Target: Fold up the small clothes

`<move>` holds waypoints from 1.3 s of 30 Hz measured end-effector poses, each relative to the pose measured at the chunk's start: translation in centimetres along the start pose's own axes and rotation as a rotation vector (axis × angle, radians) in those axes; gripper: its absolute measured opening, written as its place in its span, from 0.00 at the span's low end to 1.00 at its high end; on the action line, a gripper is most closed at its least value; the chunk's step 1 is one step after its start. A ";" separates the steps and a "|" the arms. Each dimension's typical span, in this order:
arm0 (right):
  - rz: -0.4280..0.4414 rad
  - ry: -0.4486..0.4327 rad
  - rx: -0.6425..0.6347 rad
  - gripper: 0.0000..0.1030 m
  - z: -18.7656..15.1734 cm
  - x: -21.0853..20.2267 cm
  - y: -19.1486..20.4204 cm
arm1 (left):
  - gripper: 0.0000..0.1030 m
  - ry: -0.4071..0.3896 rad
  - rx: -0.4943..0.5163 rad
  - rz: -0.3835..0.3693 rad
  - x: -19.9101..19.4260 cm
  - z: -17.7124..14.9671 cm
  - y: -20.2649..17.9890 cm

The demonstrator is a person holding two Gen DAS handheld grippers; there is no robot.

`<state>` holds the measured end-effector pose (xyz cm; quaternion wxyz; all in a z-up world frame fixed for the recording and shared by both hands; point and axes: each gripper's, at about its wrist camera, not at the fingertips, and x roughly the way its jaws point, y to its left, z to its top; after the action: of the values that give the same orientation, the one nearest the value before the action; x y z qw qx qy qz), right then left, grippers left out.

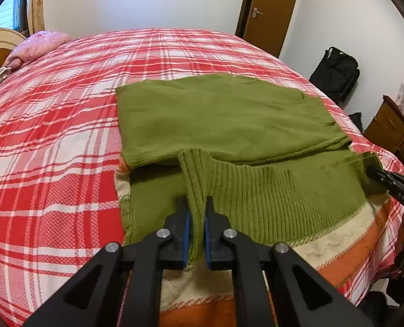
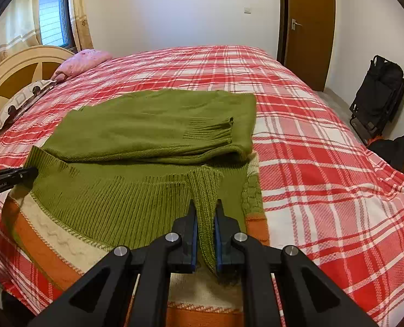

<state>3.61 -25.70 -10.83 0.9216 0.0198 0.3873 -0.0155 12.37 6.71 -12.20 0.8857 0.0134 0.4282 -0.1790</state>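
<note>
The green sweater (image 1: 218,125) lay near the bed's (image 1: 52,125) foot edge. Both the left gripper (image 1: 196,215) and right gripper (image 2: 206,218) pinched its ribbed hem (image 2: 136,199). Next, probably, lifting both corners together, folding away evenly.

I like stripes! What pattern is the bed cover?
The bed cover is red-and-white plaid, clearest in the right wrist view.

Both fisheye views look forward and steeply down along their own fingers, close above the near edge of the bed (image 1: 52,125). The left wrist view sits toward the left end of the green sweater (image 1: 215,120), the right wrist view toward its right end. Both share the sweater, bed, brown door (image 2: 308,27) and far wall, and each catches the other's fingers at its side edge.
</note>
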 end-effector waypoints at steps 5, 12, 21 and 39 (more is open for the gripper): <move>-0.023 0.013 0.001 0.09 -0.4 0.6 -0.1 | 0.09 0.017 -0.005 0.037 0.5 0.1 -0.1; -0.027 0.032 0.029 0.09 -0.7 1.5 -0.5 | 0.11 0.028 0.048 0.106 0.8 0.1 -1.0; -0.014 0.034 0.060 0.09 -1.0 2.0 -0.9 | 0.15 0.047 0.075 0.154 1.7 0.6 -1.8; -0.014 0.020 0.096 0.09 -1.2 2.0 -1.1 | 0.08 0.026 0.030 0.160 1.8 0.8 -2.3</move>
<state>4.08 -26.79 -13.14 0.9155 0.0615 0.3954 -0.0405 13.20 3.86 -12.76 0.8912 0.0634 0.4345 -0.1137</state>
